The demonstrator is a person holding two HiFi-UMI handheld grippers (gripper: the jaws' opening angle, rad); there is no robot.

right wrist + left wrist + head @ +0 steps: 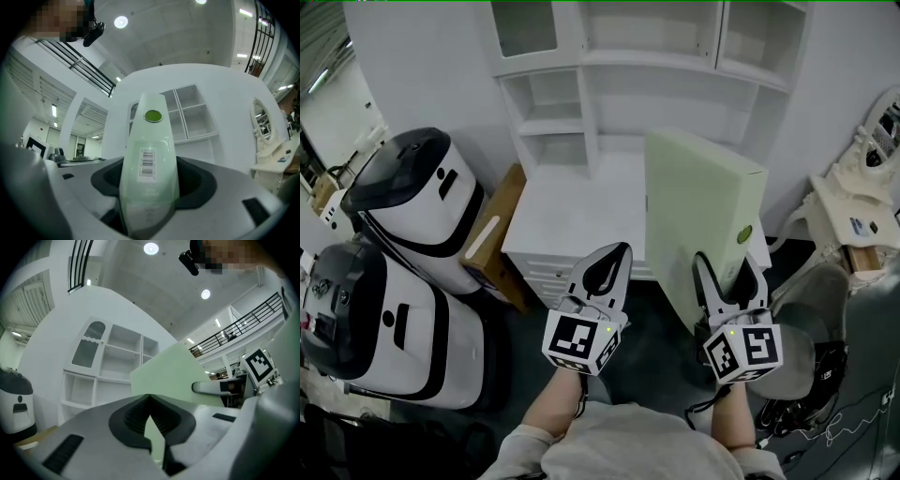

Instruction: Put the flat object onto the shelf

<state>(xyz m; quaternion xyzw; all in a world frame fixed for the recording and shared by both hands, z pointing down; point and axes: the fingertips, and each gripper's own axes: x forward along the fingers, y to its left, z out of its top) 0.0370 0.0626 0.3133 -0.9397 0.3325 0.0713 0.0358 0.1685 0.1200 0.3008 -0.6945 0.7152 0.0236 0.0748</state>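
Note:
A pale green flat box point(698, 211) stands on edge, held up in front of the white shelf unit point(647, 56). My right gripper point(730, 279) is shut on its near edge; in the right gripper view that edge point(149, 187) fills the space between the jaws, showing a barcode label point(147, 164) and a green round sticker point(153, 116). My left gripper point(610, 267) hangs to the left of the box, shut with nothing in it; in the left gripper view its tips point(149, 397) meet in front of the green box point(176, 376).
The shelf unit's white desktop point(572, 211) lies below the cubbies. Two white and black machines point(412, 202) stand at the left, with a brown cardboard box point(495, 234) beside them. A white ornate dresser point(862, 197) is at the right, a grey chair point(825, 328) below it.

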